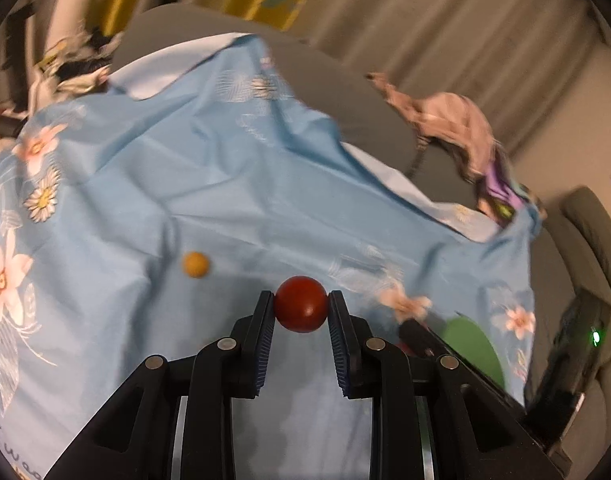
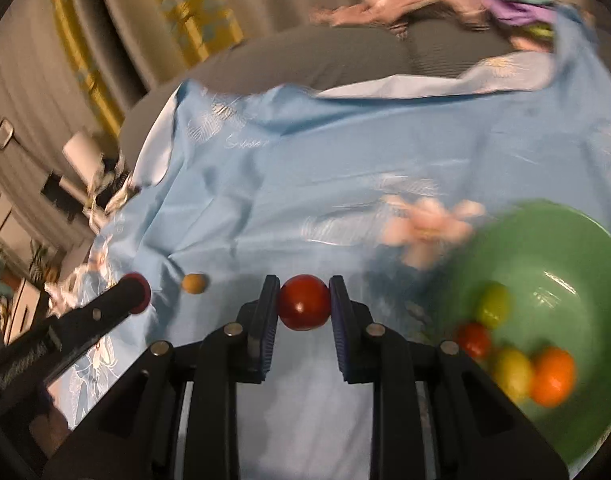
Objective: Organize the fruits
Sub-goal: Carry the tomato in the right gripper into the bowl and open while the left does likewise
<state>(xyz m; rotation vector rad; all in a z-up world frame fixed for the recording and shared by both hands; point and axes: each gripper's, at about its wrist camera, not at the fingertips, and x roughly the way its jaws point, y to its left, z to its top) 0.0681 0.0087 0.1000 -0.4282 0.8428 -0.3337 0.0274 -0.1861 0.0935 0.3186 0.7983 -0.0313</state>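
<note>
- Left claw (image 1: 300, 300): jaws partly closed, pinching a red fruit (image 1: 301, 309) at the fingertips, pads on its two sides. It sits clear above the blue floral sheet (image 1: 233, 184).
- Right claw (image 2: 304, 286): same picture, narrow gap, with a second red fruit (image 2: 304, 304) gripped at the very tips.
- Green bowl (image 2: 545, 210) sits toward the sheet's right edge, just right of the right claw. It holds an orange, a red and two yellow-green pieces.
- A small yellow fruit (image 2: 194, 283) lies loose on the sheet, left of centre.
- My read: step in hand is carrying both red pieces to the bowl.
- Both grips are tip-only on round, smooth skin, so I'd keep the squeeze steady and avoid any sideways flick.
- I'd take the right claw in first, since it is nearest, lower it over the bare part of the bowl, and release low so nothing bounces out.
- Both views are smeared; I'd slow down before releasing.
</note>
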